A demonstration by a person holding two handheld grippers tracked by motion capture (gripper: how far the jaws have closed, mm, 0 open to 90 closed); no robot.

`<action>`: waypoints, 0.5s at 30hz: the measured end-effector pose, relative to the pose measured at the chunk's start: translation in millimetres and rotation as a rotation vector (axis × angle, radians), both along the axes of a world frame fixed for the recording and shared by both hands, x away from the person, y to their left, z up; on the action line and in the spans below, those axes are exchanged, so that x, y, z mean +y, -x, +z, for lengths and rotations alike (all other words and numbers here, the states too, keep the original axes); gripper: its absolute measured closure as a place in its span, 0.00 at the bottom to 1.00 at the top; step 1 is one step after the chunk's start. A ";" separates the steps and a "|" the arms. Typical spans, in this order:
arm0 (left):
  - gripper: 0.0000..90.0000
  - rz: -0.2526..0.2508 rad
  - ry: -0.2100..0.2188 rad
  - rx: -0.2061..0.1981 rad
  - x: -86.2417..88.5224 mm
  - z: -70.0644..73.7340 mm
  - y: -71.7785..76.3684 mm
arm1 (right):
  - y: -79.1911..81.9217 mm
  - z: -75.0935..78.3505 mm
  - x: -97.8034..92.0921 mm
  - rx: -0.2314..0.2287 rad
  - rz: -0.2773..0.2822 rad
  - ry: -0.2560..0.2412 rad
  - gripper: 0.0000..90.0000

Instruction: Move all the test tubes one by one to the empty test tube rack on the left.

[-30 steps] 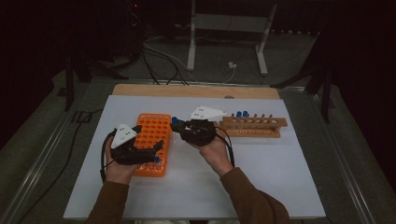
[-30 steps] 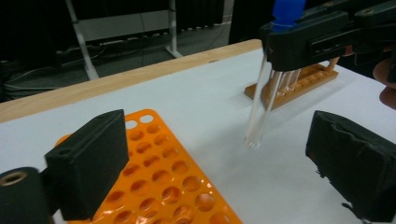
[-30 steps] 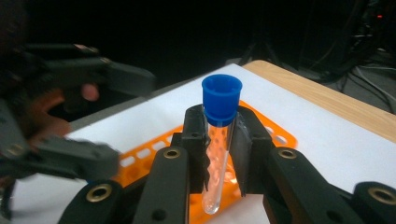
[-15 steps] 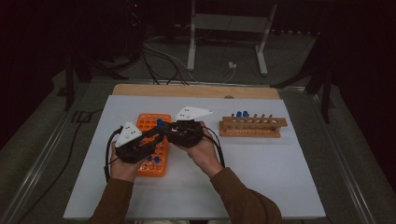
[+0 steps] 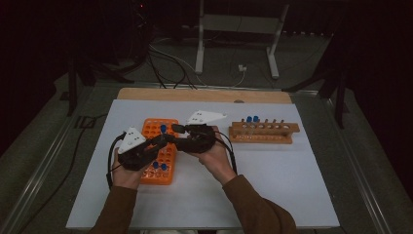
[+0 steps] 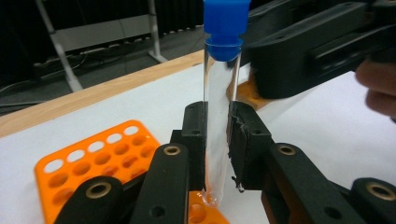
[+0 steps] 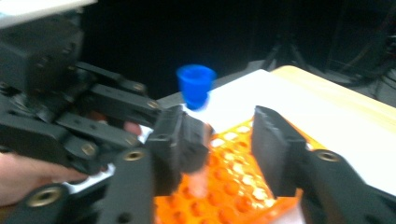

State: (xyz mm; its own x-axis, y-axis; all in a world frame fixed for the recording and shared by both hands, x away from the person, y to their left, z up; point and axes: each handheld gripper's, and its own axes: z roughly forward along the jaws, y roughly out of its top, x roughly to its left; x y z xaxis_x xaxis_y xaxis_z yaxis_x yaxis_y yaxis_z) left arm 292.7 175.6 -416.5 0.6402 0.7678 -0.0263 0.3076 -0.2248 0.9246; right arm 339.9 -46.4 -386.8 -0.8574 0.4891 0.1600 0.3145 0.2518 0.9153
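Jaws of the left gripper (image 6: 218, 154) are clamped on an upright clear glass tube with blue cap (image 6: 222, 93), above the orange plastic rack (image 5: 157, 151); the right gripper (image 7: 224, 144) is held open beside it.

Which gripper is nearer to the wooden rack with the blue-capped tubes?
The right gripper: it is just left of the wooden rack, over the orange rack. The left gripper is farther left, shut on a tube.

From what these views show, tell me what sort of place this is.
Probably a lab-style test bench in a dark workshop: an orange tube rack and a wooden test-tube rack sit on a white table, and the left hand-held gripper clamps a blue-capped test tube.
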 end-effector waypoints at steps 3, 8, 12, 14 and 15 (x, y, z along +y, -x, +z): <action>0.87 0.019 0.008 0.008 6.8 -2.3 0.7 | -2.6 -3.1 -9.9 0.003 -0.031 0.013 0.37; 0.87 0.030 0.024 0.023 18.0 -9.4 4.1 | -7.3 -10.3 -26.9 0.011 -0.112 0.058 0.17; 0.87 0.040 0.035 0.036 26.6 -14.9 7.7 | -9.5 -15.7 -41.4 0.016 -0.151 0.066 0.12; 0.87 0.042 0.041 0.042 30.8 -17.6 9.7 | -9.9 -18.1 -48.3 0.020 -0.165 0.070 0.10; 0.87 0.045 0.046 0.046 32.8 -19.0 10.8 | -10.0 -19.1 -51.6 0.020 -0.174 0.074 0.09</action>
State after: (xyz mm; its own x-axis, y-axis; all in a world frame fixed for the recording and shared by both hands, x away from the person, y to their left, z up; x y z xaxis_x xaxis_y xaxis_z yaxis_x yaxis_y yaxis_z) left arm 282.0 208.4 -435.5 0.6024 0.7930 -0.0911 0.3587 -0.1670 0.9184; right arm 349.9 -98.0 -405.9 -0.7558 0.6408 0.1345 0.3776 0.2587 0.8891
